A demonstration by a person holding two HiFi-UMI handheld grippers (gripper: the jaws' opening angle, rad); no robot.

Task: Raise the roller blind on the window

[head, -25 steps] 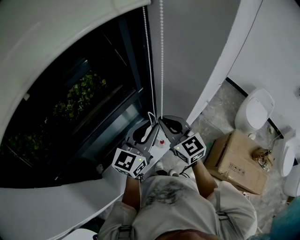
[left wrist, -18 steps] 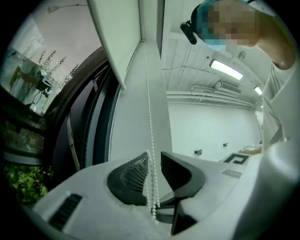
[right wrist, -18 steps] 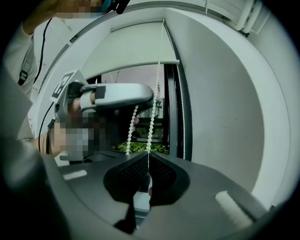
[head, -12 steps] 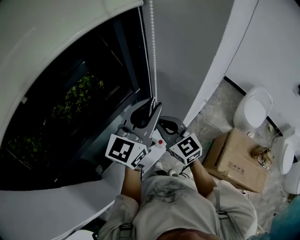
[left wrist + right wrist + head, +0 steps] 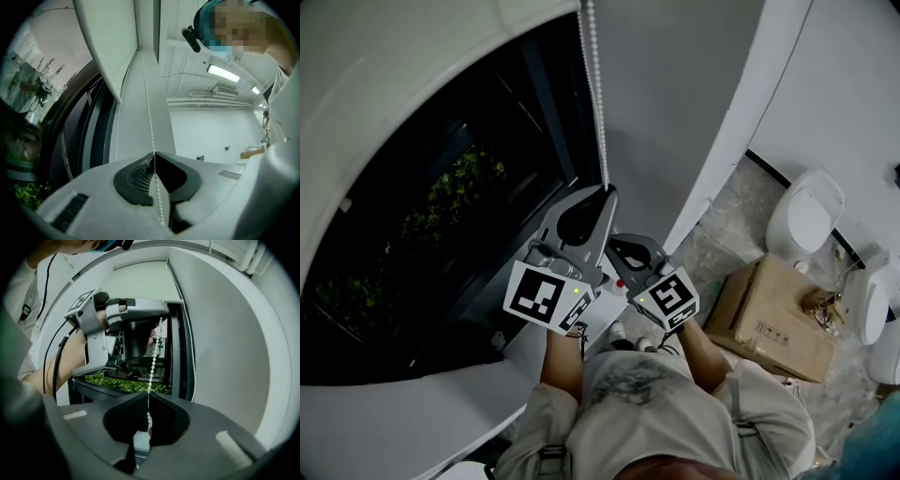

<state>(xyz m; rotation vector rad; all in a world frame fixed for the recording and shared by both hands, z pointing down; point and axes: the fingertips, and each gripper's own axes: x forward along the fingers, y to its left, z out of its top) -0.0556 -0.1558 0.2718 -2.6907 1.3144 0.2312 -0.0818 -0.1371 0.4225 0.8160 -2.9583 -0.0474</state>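
The white roller blind [image 5: 394, 75] hangs over the top of the dark window [image 5: 441, 234]. Its bead chain [image 5: 594, 84] drops along the window's right edge into my left gripper [image 5: 606, 191], which is shut on it. My right gripper [image 5: 615, 240] sits just below and is shut on the same chain. In the left gripper view the chain [image 5: 149, 112] runs straight down between the closed jaw tips [image 5: 153, 153], beside the blind [image 5: 108, 42]. In the right gripper view the chain [image 5: 154, 357] stretches from the left gripper [image 5: 161, 318] down into the closed jaws [image 5: 148, 394].
A white sill [image 5: 412, 412] runs under the window, with green plants [image 5: 459, 187] outside. A grey wall panel [image 5: 675, 112] stands right of the chain. On the floor at right are a cardboard box [image 5: 764, 323] and a white toilet [image 5: 806, 220].
My left gripper has climbed higher along the bead chain, from level with the right gripper to clearly above it. The right gripper has stayed almost where it was.
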